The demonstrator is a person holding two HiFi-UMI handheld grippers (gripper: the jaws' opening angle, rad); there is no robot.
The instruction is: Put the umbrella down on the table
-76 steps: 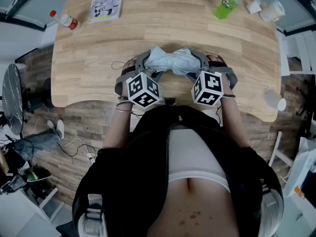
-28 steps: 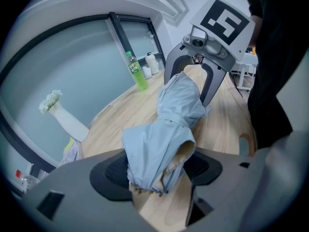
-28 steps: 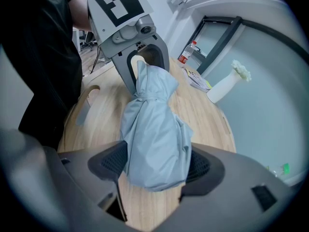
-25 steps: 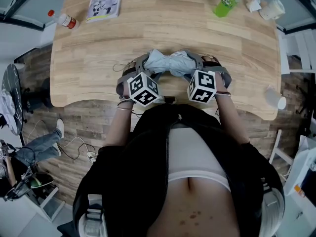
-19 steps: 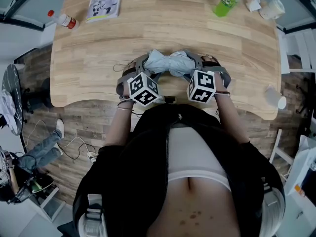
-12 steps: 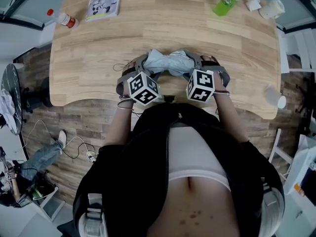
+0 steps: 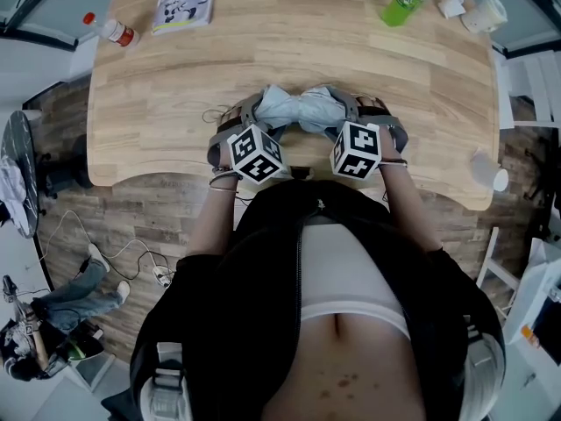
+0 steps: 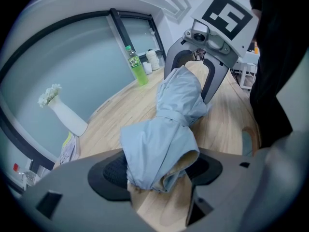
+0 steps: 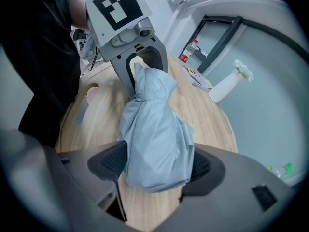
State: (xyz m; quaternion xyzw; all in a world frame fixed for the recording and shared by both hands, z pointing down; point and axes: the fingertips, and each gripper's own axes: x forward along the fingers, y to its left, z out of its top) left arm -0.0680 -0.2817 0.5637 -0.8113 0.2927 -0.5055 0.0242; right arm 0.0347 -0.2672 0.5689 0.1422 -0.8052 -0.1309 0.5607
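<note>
A folded light blue-grey umbrella [image 7: 299,109] lies crosswise low over the near middle of the wooden table [image 7: 175,103]; whether it touches the wood I cannot tell. My left gripper [image 7: 255,114] is shut on its left end, where pale fabric bulges out between the black pads [image 8: 112,170]. My right gripper [image 7: 349,110] is shut on the other end, with the cloth [image 9: 155,139] squeezed between its pads [image 9: 111,161]. In each gripper view the other gripper faces me along the umbrella: the right one [image 8: 193,57] and the left one [image 9: 141,64].
A green bottle [image 7: 401,5] and white cups [image 7: 478,14] stand at the far right, a booklet [image 7: 187,1] and a red-capped bottle [image 7: 112,32] at the far left. A white vase [image 8: 65,115] stands by the window. A thin cable [image 7: 213,112] lies left of the grippers.
Both grippers still hold the umbrella in almost the same place; the right one has edged slightly left. A person on the floor at the left has moved away.
</note>
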